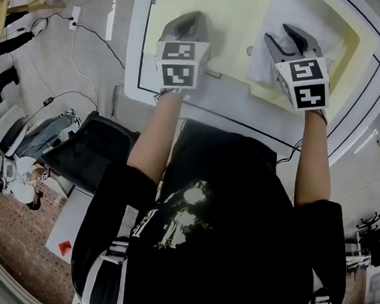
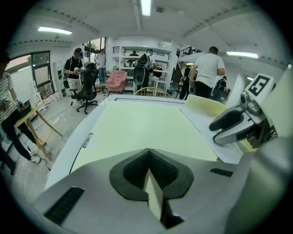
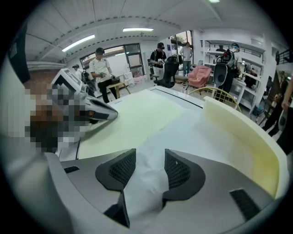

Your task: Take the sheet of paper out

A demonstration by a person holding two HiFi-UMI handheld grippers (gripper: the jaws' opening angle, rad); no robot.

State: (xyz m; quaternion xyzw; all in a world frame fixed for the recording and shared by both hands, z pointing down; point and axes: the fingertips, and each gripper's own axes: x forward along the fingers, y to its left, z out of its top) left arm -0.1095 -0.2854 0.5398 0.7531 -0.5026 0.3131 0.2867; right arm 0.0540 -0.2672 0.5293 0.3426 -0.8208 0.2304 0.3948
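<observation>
A white worktop (image 1: 245,113) with a black line round its border carried everything. An open pale yellow folder (image 1: 213,19) covered most of it. In the left gripper view one leaf of the folder lay flat and spread ahead. In the right gripper view the other leaf curved upward at the right side.

The white paper (image 3: 192,132) lay inside the folder on its right part, between the flat leaf and the raised one. It was slightly creased at its near end. That near end ran in under the right gripper (image 3: 150,155).

The left gripper (image 2: 149,157) sat at the near edge of the flat leaf. Its fingers were closed on the thin yellow edge of the folder, which stood pinched between the dark pads.

The right gripper was tilted down over the paper, well apart from the left one. Its fingers (image 3: 181,171) stood apart, with the paper in the gap between them. The pads were not pressing on the sheet, so the paper was not gripped and remained in the folder.
</observation>
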